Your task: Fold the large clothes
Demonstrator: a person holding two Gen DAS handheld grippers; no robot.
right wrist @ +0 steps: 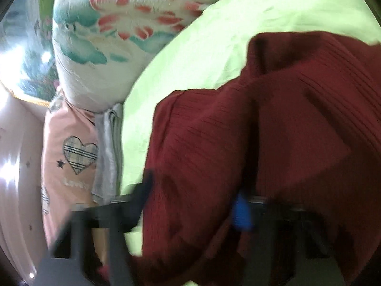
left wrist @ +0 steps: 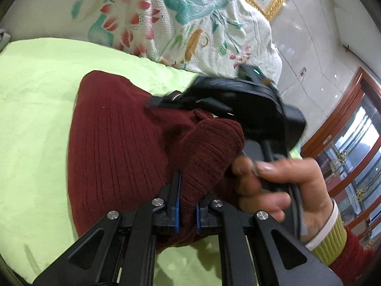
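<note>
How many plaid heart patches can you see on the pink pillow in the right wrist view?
2. One full plaid heart sits mid-pillow above the lettering; a second shows only partly lower left on the pink pillow. More may be hidden behind the tool.

Motion blur smears the right tongs (right wrist: 193, 205), their tips buried under the maroon sweater (right wrist: 273, 124).

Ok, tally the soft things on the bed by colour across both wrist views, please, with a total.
Dark red: 1, the dark red ribbed knit sweater
Light green: 1, the light green bed sheet
White with flowers: 1, the white floral quilt
Pink: 1, the pink heart-print pillow
Grey: 1, the grey folded cloth
Total: 5
</note>
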